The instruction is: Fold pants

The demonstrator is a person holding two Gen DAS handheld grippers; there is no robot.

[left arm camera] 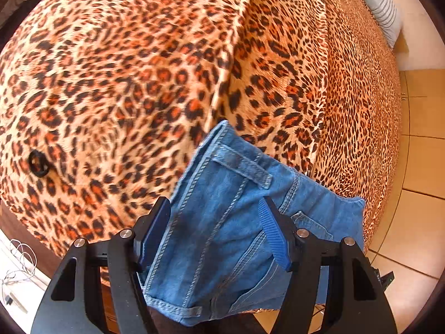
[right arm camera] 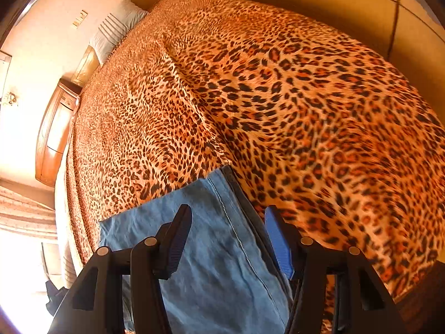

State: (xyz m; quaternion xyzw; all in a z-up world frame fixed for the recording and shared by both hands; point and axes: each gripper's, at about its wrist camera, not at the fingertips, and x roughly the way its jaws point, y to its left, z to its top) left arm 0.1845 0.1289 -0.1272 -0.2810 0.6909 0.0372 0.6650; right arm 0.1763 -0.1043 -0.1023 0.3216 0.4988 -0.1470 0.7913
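Jeans [left arm camera: 222,222] run off-frame below, between spread fingers [left arm camera: 271,228] (contact unclear).

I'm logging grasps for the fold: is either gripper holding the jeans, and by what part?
Neither clearly. Both the left gripper and right gripper are open, straddling the jeans: waistband on the left, leg seam on the right.

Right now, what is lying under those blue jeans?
Under the jeans lies a leopard-print blanket, spread over the bed around them. Whatever sits directly beneath the denim is covered, so I cannot see it.
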